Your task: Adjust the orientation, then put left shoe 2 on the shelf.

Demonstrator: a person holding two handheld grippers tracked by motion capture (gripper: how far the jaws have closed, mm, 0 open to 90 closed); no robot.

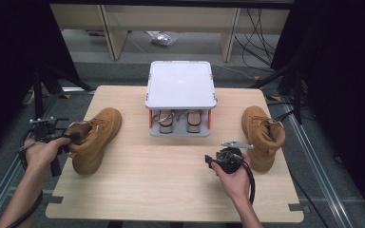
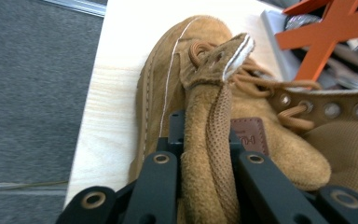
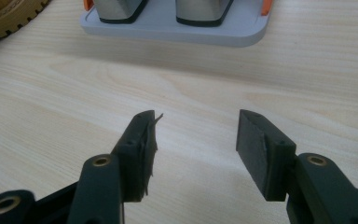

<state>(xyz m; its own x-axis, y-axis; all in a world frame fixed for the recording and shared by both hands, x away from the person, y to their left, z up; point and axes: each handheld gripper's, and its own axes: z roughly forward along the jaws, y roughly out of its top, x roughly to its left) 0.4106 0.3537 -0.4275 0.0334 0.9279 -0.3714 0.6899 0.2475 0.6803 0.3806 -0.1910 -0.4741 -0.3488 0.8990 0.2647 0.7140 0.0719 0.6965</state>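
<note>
A tan suede left boot (image 1: 97,135) stands on the left of the wooden table (image 1: 171,185), toe pointing away. My left gripper (image 1: 72,139) is at its collar; in the left gripper view the gripper (image 2: 208,156) is shut on the boot's tongue (image 2: 212,107), which rises between the jaws above the laces (image 2: 261,81). The matching right boot (image 1: 262,135) stands on the right. Just left of it, my right gripper (image 1: 215,160) hovers over bare wood. Its jaws (image 3: 196,135) stand open with nothing between them.
A grey two-level shoe rack (image 1: 181,83) with orange braces (image 2: 328,32) stands at the table's far middle. A pair of shoes (image 1: 180,121) sits on its lower shelf. Its base (image 3: 177,30) lies ahead of my right gripper. Cables and desk legs lie on the floor beyond.
</note>
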